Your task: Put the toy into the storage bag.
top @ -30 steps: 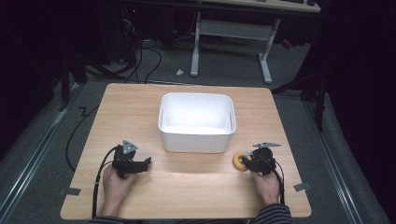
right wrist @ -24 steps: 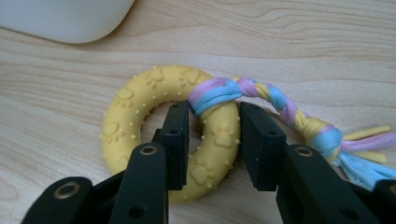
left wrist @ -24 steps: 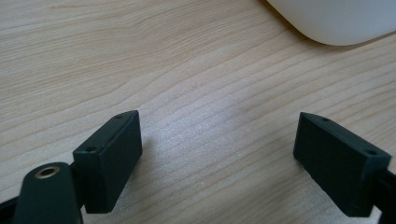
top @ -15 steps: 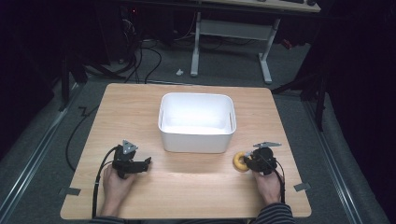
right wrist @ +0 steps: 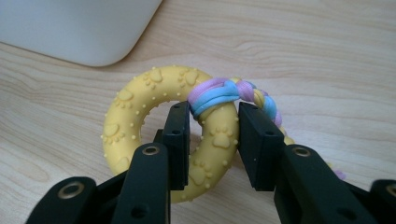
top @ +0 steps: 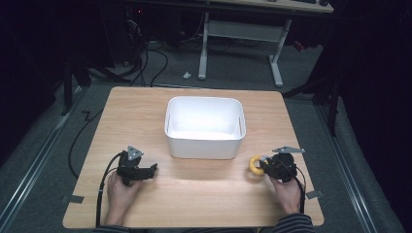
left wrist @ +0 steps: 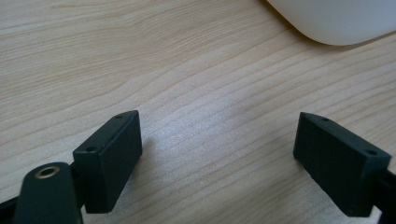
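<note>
A yellow rubber ring toy (right wrist: 140,126) with paw prints and a pastel braided rope (right wrist: 219,93) tied through it sits between my right gripper's (right wrist: 215,112) jaws, which are shut on the ring's band beside the knot. In the high view this ring (top: 254,165) is at the right front of the table, just off the right gripper (top: 265,168), a little above the wood. My left gripper (top: 153,170) lies at the left front, held by a hand. Its jaws stand wide open over bare wood (left wrist: 219,135).
A white plastic bin (top: 204,145) stands empty in the middle of the wooden table (top: 194,194). Its corner shows in the left gripper view (left wrist: 327,18) and the right gripper view (right wrist: 70,23). Cables trail from both grippers toward the front edge.
My right gripper has risen slightly with the yellow ring in its jaws. The left hand and gripper have stayed where they were.
</note>
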